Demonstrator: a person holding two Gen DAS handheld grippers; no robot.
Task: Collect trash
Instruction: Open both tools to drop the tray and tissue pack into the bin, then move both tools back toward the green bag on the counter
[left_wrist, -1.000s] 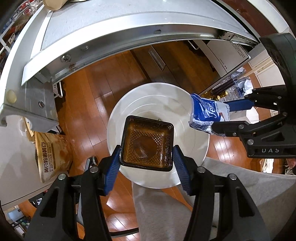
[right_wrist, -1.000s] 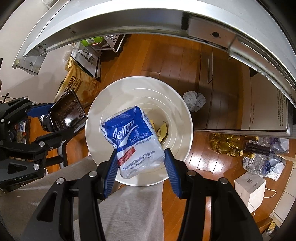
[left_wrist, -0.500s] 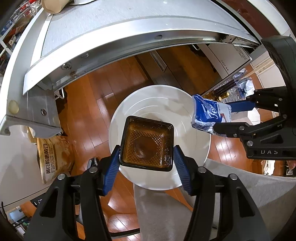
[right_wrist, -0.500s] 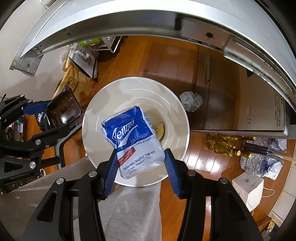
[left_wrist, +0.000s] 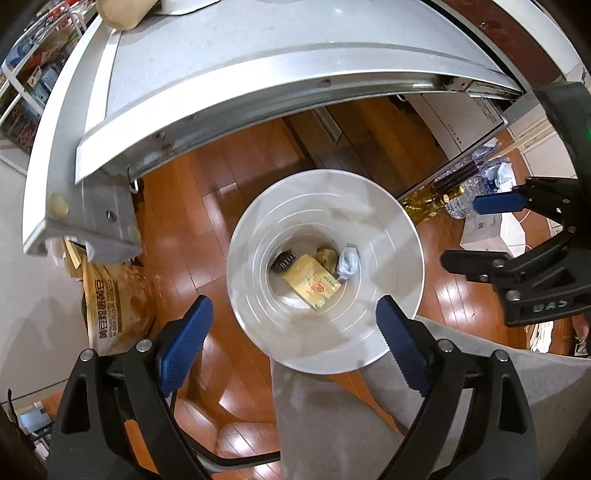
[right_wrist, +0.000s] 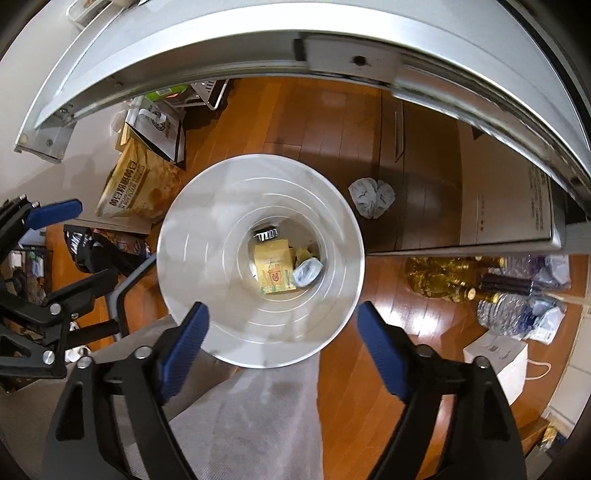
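White ridged bin (left_wrist: 384, 229); yellow box (left_wrist: 312, 281) inside. Blue-padded black left tongs (left_wrist: 291, 334). Floor (right_wrist: 332, 122) orange-brown wood.

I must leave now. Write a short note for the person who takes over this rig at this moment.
Left gripper: open, nothing between the fingers; jaws have just opened.
Right gripper: open, empty; jaws have just opened.
Both hang over the white bin.
Done: the black tray and the blue-white pack lie at the bottom of the bin, beside a yellow box.
Left: a crumpled paper ball lies on the floor beside the bin.
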